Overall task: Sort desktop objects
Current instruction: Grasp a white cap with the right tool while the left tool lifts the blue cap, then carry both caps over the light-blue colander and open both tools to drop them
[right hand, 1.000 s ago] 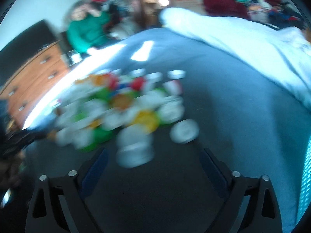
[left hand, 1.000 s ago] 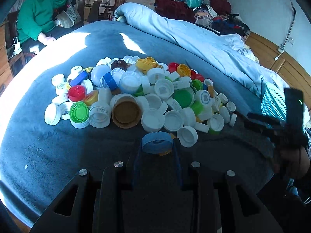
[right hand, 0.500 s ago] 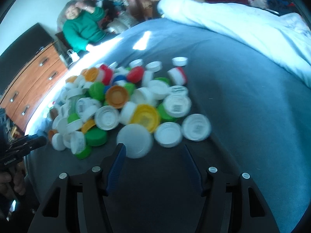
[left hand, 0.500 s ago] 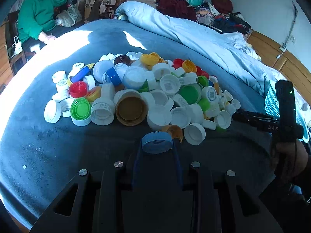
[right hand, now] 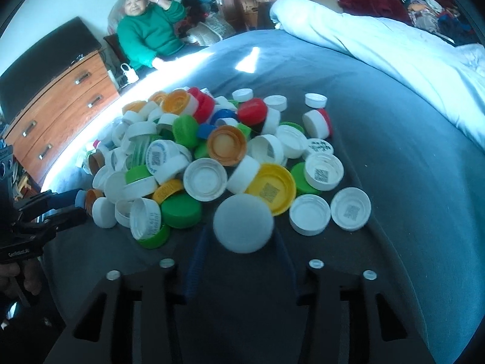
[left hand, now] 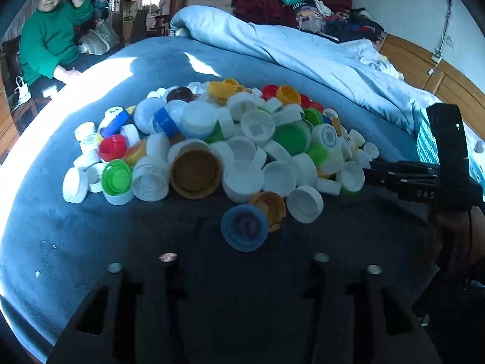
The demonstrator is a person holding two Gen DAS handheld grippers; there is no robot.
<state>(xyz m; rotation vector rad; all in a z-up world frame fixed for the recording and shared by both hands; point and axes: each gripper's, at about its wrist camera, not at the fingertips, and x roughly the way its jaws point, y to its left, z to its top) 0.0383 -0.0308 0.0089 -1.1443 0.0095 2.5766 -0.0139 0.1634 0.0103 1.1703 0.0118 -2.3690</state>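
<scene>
A heap of bottle caps point(left hand: 230, 139) in white, green, red, yellow, orange and blue lies on a grey-blue bedspread point(left hand: 91, 227); it also shows in the right wrist view point(right hand: 218, 157). My left gripper point(left hand: 244, 229) is shut on a blue cap point(left hand: 244, 227) at the heap's near edge, beside an orange cap point(left hand: 269, 207). My right gripper point(right hand: 242, 230) is shut on a white cap point(right hand: 242, 223) at the heap's near side in its own view. The right gripper also shows in the left wrist view point(left hand: 376, 171), and the left gripper in the right wrist view point(right hand: 75, 206).
A rolled light-blue duvet point(left hand: 303, 48) lies along the far side of the bed. A teal basket point(left hand: 427, 142) sits at the right. A person in a green sweater point(right hand: 148, 33) sits beyond the bed. A wooden drawer chest point(right hand: 60, 106) stands at the left.
My right gripper moved in to the heap and closed on the white cap. My left gripper, holding the blue cap, shifted slightly nearer the heap.
</scene>
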